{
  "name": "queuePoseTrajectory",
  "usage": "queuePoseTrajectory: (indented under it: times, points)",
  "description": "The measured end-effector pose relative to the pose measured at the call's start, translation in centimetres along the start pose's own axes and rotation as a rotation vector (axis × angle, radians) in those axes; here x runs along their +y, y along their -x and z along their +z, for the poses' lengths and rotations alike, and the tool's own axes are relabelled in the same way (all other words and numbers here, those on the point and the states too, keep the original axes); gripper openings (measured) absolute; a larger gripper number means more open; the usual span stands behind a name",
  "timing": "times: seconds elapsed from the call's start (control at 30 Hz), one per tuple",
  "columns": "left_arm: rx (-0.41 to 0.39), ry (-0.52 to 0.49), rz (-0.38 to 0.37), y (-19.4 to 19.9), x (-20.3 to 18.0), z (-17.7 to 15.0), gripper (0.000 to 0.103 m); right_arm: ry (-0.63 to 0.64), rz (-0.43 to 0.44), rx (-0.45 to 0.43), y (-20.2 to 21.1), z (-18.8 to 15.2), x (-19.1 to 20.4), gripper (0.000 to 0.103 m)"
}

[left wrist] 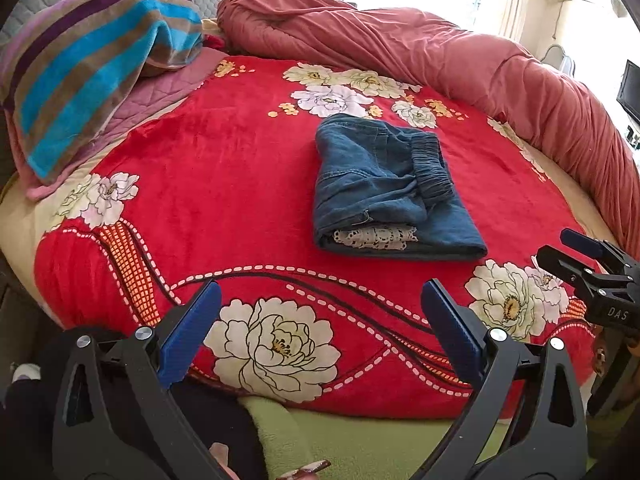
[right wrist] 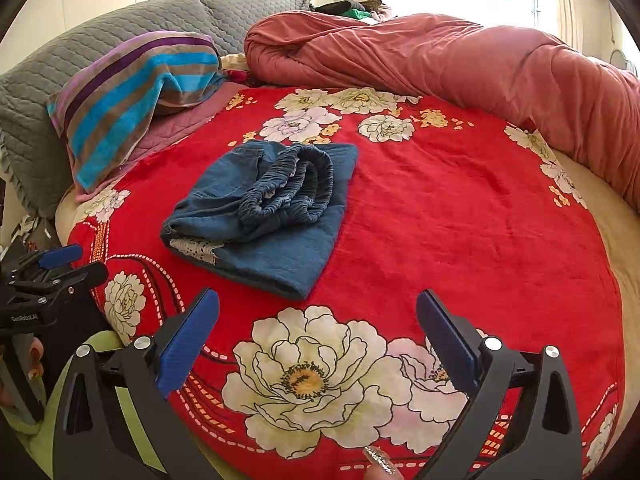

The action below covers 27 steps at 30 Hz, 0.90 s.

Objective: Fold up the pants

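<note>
The blue denim pants (left wrist: pixel 384 184) (right wrist: pixel 264 216) lie folded into a compact rectangle in the middle of a red floral blanket (left wrist: pixel 224 160) (right wrist: pixel 440 208). Their elastic waistband is bunched on top, and a strip of white lace shows at the near edge. My left gripper (left wrist: pixel 320 292) stands open near the bed's front edge, short of the pants and holding nothing; it also shows at the left of the right wrist view (right wrist: pixel 90 260). My right gripper (right wrist: pixel 318 300) is open too, empty, and in front of the pants; the left wrist view catches it at far right (left wrist: pixel 554 244).
A striped towel-covered pillow (left wrist: pixel 92 68) (right wrist: pixel 132 96) lies at the back left. A rolled pink quilt (left wrist: pixel 400 40) (right wrist: pixel 440 52) runs along the back and right side of the bed. Grey quilted cushions (right wrist: pixel 60 80) stand behind. A green cloth (left wrist: pixel 360 440) sits below the front edge.
</note>
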State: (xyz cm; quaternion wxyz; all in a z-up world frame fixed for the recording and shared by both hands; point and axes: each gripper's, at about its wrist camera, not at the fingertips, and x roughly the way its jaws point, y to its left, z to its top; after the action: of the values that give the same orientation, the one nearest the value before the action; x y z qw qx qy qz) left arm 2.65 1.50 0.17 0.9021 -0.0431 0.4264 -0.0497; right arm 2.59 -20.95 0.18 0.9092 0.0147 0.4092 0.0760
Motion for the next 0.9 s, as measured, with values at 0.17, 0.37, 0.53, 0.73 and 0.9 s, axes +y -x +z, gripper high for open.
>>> queuePoseTrajectory:
  times: [0.17, 0.37, 0.53, 0.73, 0.9]
  points:
    - [0.003, -0.001, 0.001, -0.06, -0.03, -0.11, 0.093, 0.001, -0.001, 0.002, -0.05, 0.02, -0.06, 0.098]
    - [0.006, -0.002, -0.001, -0.1, -0.02, -0.21, 0.093, 0.002, -0.003, 0.006, -0.17, -0.01, 0.0, 0.098]
    - [0.007, -0.009, 0.0, -0.18, -0.04, -0.39, 0.093, 0.003, -0.004, 0.005, -0.17, -0.01, 0.01, 0.098]
    - [0.016, -0.002, 0.002, -0.3, -0.15, -0.23, 0.093, 0.001, -0.005, 0.007, -0.28, -0.05, -0.08, 0.098]
    - [0.017, -0.003, 0.004, -0.32, -0.16, -0.25, 0.093, 0.001, -0.009, 0.007, -0.29, -0.11, -0.33, 0.098]
